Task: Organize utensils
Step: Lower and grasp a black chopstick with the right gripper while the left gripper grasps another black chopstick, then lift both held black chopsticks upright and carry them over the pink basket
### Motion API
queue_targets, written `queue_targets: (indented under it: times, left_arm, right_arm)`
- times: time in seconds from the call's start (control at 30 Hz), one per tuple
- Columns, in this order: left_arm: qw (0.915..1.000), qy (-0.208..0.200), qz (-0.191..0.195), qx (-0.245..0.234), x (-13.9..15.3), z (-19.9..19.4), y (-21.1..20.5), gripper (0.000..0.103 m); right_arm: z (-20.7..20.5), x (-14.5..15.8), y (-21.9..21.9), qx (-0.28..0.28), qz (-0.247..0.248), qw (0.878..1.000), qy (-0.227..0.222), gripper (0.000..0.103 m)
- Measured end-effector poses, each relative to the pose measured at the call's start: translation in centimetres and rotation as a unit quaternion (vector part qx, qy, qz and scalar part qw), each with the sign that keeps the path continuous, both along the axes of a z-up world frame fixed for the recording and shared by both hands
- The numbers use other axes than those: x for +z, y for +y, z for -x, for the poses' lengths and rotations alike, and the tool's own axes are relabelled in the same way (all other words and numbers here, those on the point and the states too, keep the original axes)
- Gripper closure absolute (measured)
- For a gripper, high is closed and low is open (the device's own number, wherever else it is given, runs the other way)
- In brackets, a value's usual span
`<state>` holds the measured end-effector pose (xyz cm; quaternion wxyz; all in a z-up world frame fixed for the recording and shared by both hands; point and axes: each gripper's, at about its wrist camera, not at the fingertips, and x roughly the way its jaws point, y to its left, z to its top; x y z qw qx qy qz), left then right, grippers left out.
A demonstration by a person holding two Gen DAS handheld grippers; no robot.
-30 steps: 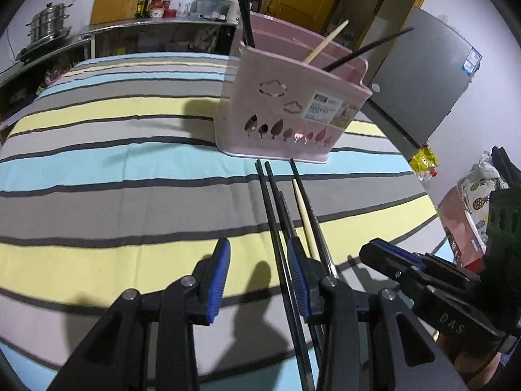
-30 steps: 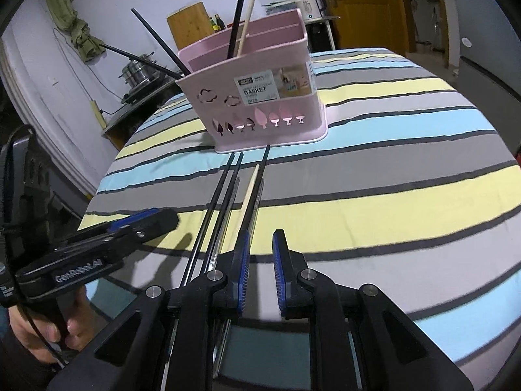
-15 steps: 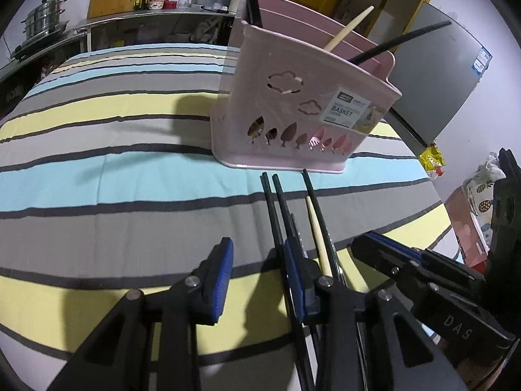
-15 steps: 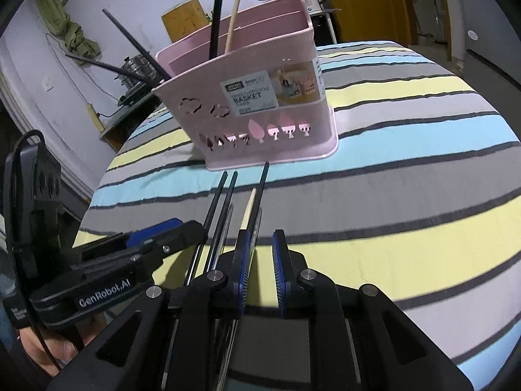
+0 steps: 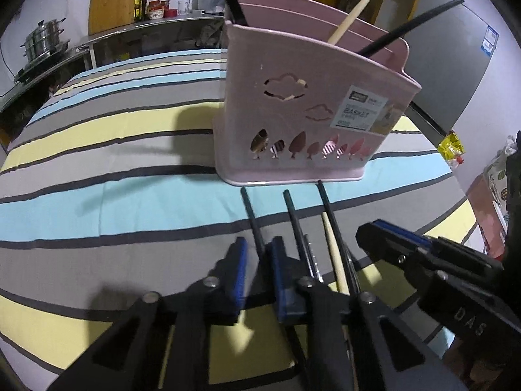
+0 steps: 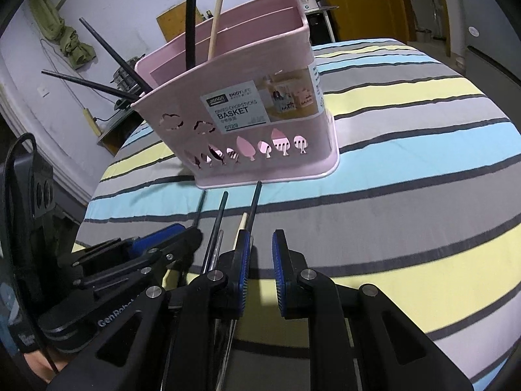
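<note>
A pink chopstick basket (image 5: 309, 97) (image 6: 247, 104) stands on the striped cloth, with black chopsticks and one wooden chopstick upright in it. Loose black chopsticks, a wooden chopstick (image 5: 332, 247) and a thin metal utensil (image 5: 311, 254) lie in a row before it. My left gripper (image 5: 257, 270) has narrowed around the leftmost black chopstick (image 5: 252, 218), which runs between its blue pads; contact is unclear. My right gripper (image 6: 260, 260) is slightly open and empty, just right of the rightmost black chopstick (image 6: 254, 205). Each gripper shows in the other's view.
The striped tablecloth (image 5: 114, 163) covers a round table whose edge falls away at the right (image 6: 482, 104). A counter with pots and bottles (image 5: 65, 49) stands behind. A grey fridge (image 5: 456, 65) is at the far right.
Both grippers moved forward toward the basket. The left gripper's jaws narrowed around the leftmost black chopstick, which now lies apart from the other chopsticks. The right gripper's jaws opened slightly.
</note>
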<state>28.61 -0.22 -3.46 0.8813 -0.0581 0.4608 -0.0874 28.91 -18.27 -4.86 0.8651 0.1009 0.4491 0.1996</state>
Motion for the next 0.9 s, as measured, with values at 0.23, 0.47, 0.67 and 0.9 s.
queue_targets:
  times: [0.23, 0.47, 0.67, 0.9]
  left_arm:
    - [0.9999, 0.003, -0.003, -0.011, 0.1, -0.3, 1.0, 0.093]
    - [0.9998, 0.010, -0.007, -0.015, 0.0, -0.5, 2.7, 0.094]
    - [0.9997, 0.023, 0.002, -0.009, -0.2, -0.8, 2.8, 0.093]
    - [0.9992, 0.031, -0.025, -0.009, -0.2, -1.3, 1.8, 0.092]
  right_arm:
    - [-1.5, -0.1, 0.9, 0.005, 0.003, 1.000, 0.006, 0.088]
    - [-3.1, -0.7, 1.9, -0.003, 0.016, 1.000, 0.016, 0.088]
    - [-3.3, -0.7, 3.5, -0.003, 0.065, 0.998, 0.010, 0.090]
    - [-3.1, -0.6, 5.9, 0.000, 0.118, 0.993, 0.005, 0.096]
